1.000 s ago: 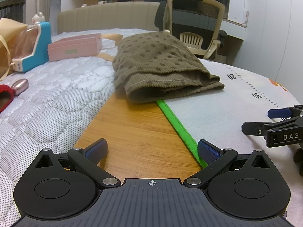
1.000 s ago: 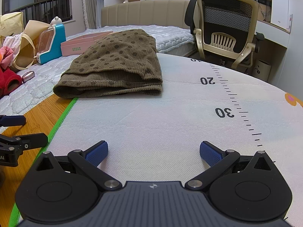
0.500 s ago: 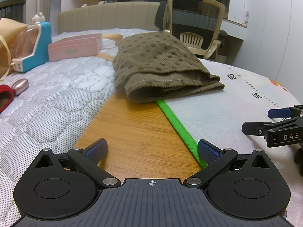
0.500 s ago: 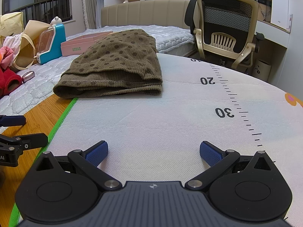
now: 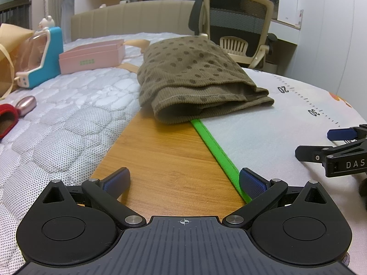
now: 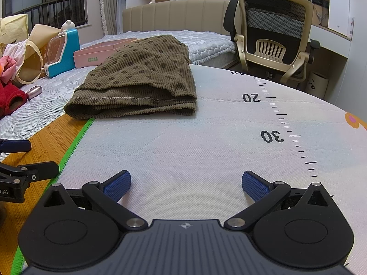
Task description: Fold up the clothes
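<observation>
Nothing is being moved between a second ago and now: both views are matching the earlier ones almost exactly, and the garment's outline is unchanged.

Nearest in the left wrist view, the left gripper (image 5: 184,181) is being held low over the wooden board (image 5: 165,160), its blue pads spread wide apart and nothing caught between them. At 3 o'clock, the right gripper (image 5: 330,144) is being seen side-on, resting over the white mat (image 5: 263,123). In its own view the right gripper (image 6: 186,184) is likewise being held with fingers wide apart and empty, over bare mat beside the printed ruler scale (image 6: 284,123). The green strip (image 5: 213,146) is being seen running from 5 o'clock toward 12 o'clock, dividing board from mat.

Farther out, at 12 o'clock, the brown dotted garment (image 5: 195,84) is lying in a compact folded stack straddling the far end of the strip, well apart from both grippers. Beyond it, a pink box (image 5: 91,57) at 10 o'clock and an office chair (image 6: 273,34) at 1 o'clock are being seen.

With the cloth stacked, released and left untouched, the fold is being judged as likely finished, the grippers parked clear.
</observation>
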`<state>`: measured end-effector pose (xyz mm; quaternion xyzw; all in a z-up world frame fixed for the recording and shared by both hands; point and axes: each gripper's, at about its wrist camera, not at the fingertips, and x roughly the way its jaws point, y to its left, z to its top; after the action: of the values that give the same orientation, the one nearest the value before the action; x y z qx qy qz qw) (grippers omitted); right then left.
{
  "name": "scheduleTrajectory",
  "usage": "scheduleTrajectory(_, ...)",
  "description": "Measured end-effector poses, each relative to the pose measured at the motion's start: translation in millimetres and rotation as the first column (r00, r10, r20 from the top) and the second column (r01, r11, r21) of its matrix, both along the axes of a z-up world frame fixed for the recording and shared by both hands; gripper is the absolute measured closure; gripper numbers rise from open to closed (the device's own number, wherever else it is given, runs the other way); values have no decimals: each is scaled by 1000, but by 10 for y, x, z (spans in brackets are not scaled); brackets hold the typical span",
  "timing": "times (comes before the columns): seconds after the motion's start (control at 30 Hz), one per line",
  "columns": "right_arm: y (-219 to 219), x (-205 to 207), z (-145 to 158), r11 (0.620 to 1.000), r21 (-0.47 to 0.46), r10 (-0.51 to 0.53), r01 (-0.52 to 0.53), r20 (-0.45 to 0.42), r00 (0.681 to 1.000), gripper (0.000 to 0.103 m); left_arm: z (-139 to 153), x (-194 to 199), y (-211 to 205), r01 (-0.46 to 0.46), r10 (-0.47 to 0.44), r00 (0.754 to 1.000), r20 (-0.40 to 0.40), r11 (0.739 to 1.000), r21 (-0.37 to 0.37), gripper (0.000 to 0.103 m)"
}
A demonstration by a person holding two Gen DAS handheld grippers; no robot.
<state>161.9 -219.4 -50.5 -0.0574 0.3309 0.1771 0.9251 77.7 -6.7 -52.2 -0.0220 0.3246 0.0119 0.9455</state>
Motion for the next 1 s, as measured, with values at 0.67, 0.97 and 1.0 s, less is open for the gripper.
scheduleTrajectory(0.67,5,0,-1,1000,-2,0,0,0,1000,0,2,15,-2,8,-8,1000,-12,1000,4,0)
scheduleTrajectory(0.97,10,-1,0,1000,-2,0,0,0,1000,0,-1,7,10,12,-12,1000,-4,1000,0,0)
scheduleTrajectory(1.0,10,-1,0,1000,-2,0,0,0,1000,0,-1,8,9,12,-12,1000,-4,1000,0,0)
